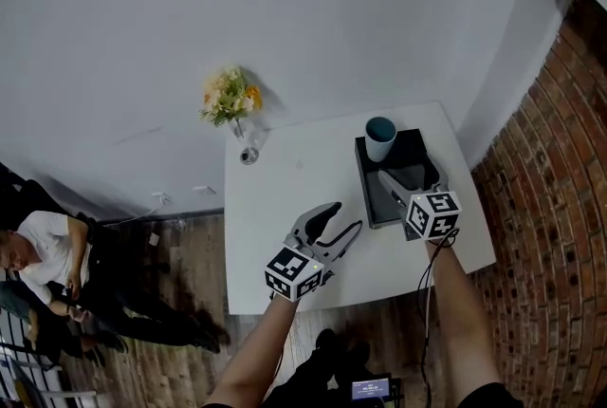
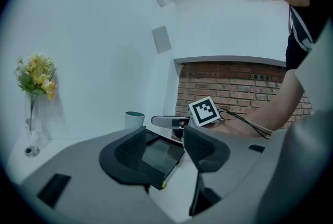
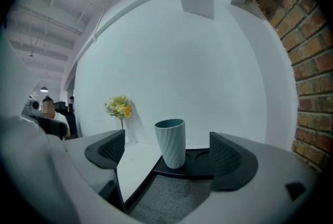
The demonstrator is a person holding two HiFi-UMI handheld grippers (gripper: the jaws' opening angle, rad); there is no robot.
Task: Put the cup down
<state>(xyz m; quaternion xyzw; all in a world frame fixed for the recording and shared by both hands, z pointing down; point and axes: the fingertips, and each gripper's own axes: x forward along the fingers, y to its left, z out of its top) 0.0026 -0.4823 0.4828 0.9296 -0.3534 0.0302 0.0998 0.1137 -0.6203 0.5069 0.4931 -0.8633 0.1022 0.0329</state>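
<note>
A pale teal ribbed cup (image 1: 380, 138) (image 3: 171, 142) stands upright at the far end of a black tray (image 1: 418, 151) (image 3: 200, 166) on the right side of the white table (image 1: 285, 178). My right gripper (image 1: 406, 180) (image 3: 167, 151) hovers over the tray just short of the cup, open, with its jaws wide apart and not touching it. Over the table's front middle, my left gripper (image 1: 343, 218) (image 2: 165, 145) is open and holds nothing. The left gripper view shows the cup (image 2: 134, 119) small beyond the tray (image 2: 156, 156).
A glass vase of yellow flowers (image 1: 230, 101) (image 3: 118, 107) (image 2: 34, 77) stands at the table's far left corner. A brick wall (image 1: 560, 188) runs along the right. A person (image 1: 57, 264) sits on the wooden floor to the left.
</note>
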